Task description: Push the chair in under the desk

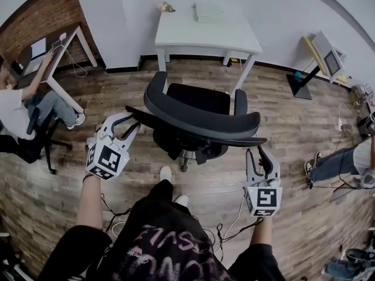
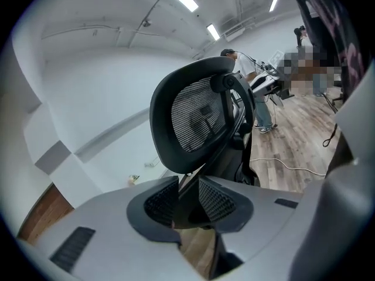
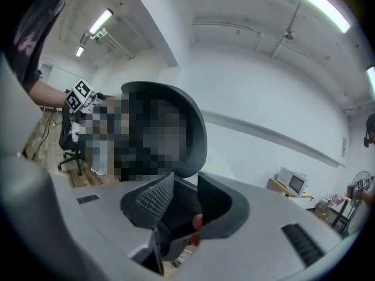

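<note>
A black mesh office chair (image 1: 193, 113) stands on the wood floor with its seat facing the white desk (image 1: 205, 37) by the far wall, a short gap between them. My left gripper (image 1: 126, 122) is at the left end of the curved backrest (image 2: 199, 122), jaws apart, with the backrest's dark edge in the gap between the pads (image 2: 158, 201). My right gripper (image 1: 258, 154) sits just below the backrest's right end, also open. In the right gripper view the backrest rim (image 3: 196, 133) rises right beyond the gripper (image 3: 179, 198), with a dark part of the chair between the pads.
A pale green box (image 1: 209, 12) lies on the desk. A seated person (image 1: 17, 110) works at another desk (image 1: 53, 51) on the left. Another person's legs (image 1: 328, 165) and a monitor stand (image 1: 325, 54) are on the right. Cables (image 1: 234, 224) trail near my feet (image 1: 166, 173).
</note>
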Tool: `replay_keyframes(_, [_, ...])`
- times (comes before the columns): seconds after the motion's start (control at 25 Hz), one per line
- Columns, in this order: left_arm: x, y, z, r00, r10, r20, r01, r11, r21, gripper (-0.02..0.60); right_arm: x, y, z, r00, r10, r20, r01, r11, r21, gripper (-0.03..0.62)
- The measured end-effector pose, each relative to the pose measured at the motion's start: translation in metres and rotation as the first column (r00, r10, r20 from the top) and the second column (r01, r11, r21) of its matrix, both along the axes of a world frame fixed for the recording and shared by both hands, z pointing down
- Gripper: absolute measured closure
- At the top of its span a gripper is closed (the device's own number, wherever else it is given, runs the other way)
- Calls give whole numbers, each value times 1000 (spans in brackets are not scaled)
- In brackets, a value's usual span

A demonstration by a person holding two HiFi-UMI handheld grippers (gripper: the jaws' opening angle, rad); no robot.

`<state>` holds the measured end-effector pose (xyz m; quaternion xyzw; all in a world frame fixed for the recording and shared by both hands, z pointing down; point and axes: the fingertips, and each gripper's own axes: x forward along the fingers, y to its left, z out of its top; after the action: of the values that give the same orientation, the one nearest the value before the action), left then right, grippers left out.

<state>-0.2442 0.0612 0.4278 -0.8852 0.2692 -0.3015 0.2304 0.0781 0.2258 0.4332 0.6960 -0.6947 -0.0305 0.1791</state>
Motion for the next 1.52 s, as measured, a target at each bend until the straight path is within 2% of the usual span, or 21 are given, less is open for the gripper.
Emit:
replay_keyframes(0.12, [4, -3, 4, 999, 22, 33, -22, 1000, 0, 437, 1, -4, 2, 1000, -28, -10, 27, 999, -39, 413])
replay_keyframes(0.44, [13, -13, 18, 988, 67, 138, -67, 998, -9, 385, 5, -19, 12, 988, -94, -122, 74, 984, -160, 344])
replay_keyframes(0.56, [16, -15, 25, 985, 78, 154, -76, 997, -17, 376, 7, -25, 19, 982, -101, -157, 71, 980, -186, 339])
replay_keyframes(0.72, [20, -17, 35, 970, 103, 222, -102, 995, -15, 368, 3, -32, 32, 961, -147, -232, 87, 964, -252, 338])
replay_keyframes(0.92, [23, -22, 35, 961, 132, 243, -127, 991, -38, 357, 2, -40, 33, 925, -212, -315, 109, 943, -316, 338])
replay_keyframes(1.04, [23, -23, 41, 941, 149, 305, -144, 989, -38, 357, 3, -42, 39, 887, -267, -376, 110, 915, -389, 338])
replay_keyframes(1.12, [24, -24, 45, 932, 149, 330, -147, 989, -31, 350, 4, -44, 42, 881, -282, -380, 116, 907, -404, 338])
replay_keyframes(1.36, [26, -27, 48, 932, 156, 326, -153, 988, -36, 345, 2, -47, 43, 879, -295, -375, 132, 905, -404, 338])
replay_keyframes(1.52, [28, -28, 50, 927, 158, 341, -157, 987, -31, 342, 2, -49, 46, 872, -330, -362, 160, 890, -426, 337])
